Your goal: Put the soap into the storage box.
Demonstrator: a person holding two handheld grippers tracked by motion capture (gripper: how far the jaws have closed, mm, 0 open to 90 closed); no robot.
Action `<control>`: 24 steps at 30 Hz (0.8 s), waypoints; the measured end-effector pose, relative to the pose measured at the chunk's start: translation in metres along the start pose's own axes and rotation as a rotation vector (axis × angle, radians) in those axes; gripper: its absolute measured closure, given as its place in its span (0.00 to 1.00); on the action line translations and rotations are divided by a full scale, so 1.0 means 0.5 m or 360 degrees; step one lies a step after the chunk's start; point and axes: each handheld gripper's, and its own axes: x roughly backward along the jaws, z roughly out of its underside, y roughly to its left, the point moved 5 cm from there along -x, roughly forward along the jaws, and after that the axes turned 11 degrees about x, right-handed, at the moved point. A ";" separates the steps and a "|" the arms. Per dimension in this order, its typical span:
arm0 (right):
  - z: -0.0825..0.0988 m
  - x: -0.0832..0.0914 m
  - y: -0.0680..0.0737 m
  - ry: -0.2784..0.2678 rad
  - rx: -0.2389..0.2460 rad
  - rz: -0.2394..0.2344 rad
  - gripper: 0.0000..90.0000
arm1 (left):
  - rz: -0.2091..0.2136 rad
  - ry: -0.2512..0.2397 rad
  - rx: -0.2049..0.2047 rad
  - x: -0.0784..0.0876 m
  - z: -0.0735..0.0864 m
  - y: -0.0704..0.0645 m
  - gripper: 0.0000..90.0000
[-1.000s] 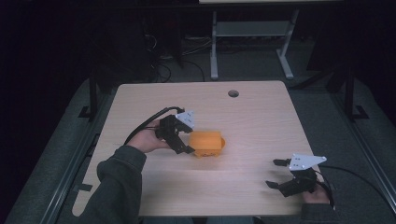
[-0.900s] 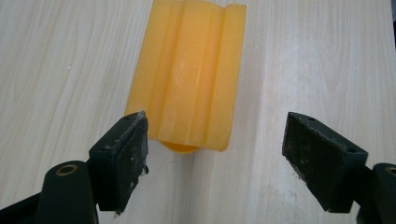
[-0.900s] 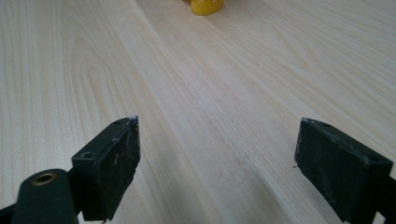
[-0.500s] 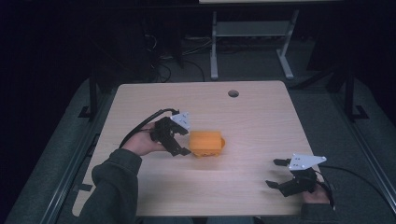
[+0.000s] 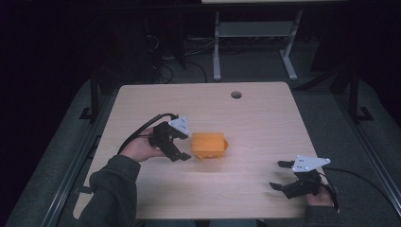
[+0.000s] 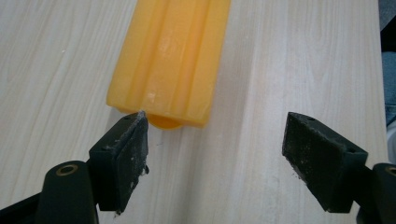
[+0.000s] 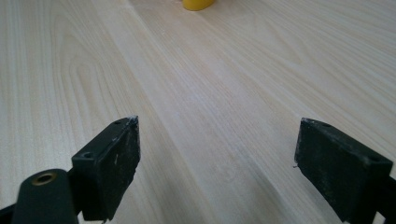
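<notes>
An orange plastic container lies near the middle of the desk, its far end cut off in the left gripper view. The left gripper sits just beside the container, fingers spread, grasping nothing. The right gripper rests well apart from the container, fingers likewise released over bare wood.

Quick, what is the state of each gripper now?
Left gripper: open, holding nothing; jaws just short of the orange block.
Right gripper: open, empty, above the bare table.
</notes>
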 end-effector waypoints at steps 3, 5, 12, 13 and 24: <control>0.000 0.001 -0.001 -0.0002 0.0002 0.0003 0.15 | -0.0001 -0.0009 0.0007 0.003 0.006 -0.003 0.25; 0.000 0.001 0.000 0.0002 -0.0002 0.0002 0.15 | -0.0001 -0.0015 0.0010 0.006 0.010 -0.005 0.25; 0.001 0.000 0.000 0.0006 -0.0003 0.0006 0.15 | -0.0005 -0.0030 0.0028 0.012 0.026 -0.010 0.24; 0.000 0.000 0.000 0.0009 -0.0004 0.0005 0.15 | -0.0007 -0.0032 0.0027 0.013 0.029 -0.011 0.24; 0.000 -0.002 0.001 0.0018 -0.0002 0.0005 0.15 | -0.0016 -0.0062 0.0074 0.021 0.059 -0.021 0.25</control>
